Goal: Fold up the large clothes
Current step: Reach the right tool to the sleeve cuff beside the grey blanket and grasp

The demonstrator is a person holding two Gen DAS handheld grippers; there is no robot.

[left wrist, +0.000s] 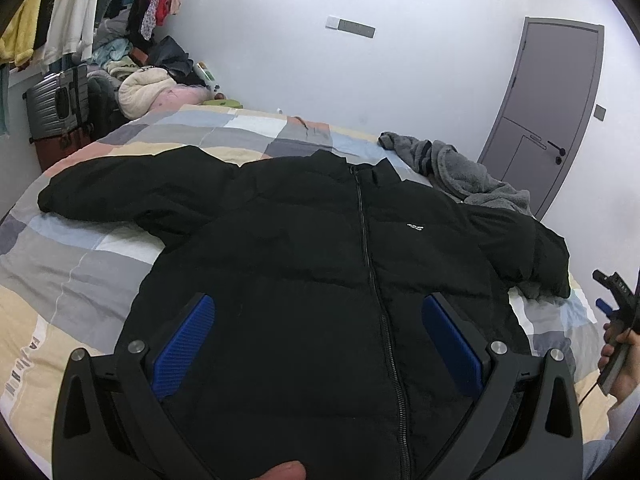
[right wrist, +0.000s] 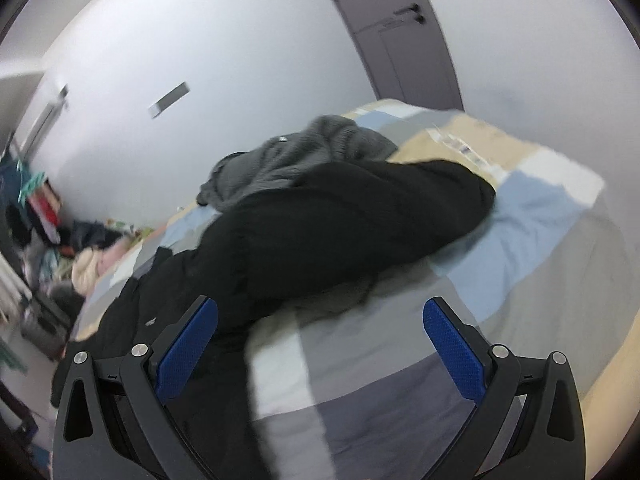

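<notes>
A black puffer jacket point(left wrist: 304, 248) lies face up and zipped on the bed, its left sleeve stretched out to the left and its right sleeve point(right wrist: 360, 220) bunched up at the right. My left gripper point(left wrist: 318, 324) hovers open above the jacket's lower front, with nothing between its blue pads. My right gripper point(right wrist: 320, 332) is open too, over the bedding near the bunched sleeve; this view is blurred. In the left wrist view the right gripper point(left wrist: 618, 304) shows at the far right edge, held in a hand.
The bed has a checked cover point(left wrist: 80, 272) in grey, blue and beige. A grey fleece garment point(left wrist: 460, 172) lies behind the jacket. Clothes are piled at the bed's far left point(left wrist: 144, 76), beside a suitcase point(left wrist: 56, 100). A grey door point(left wrist: 556, 112) stands at the right.
</notes>
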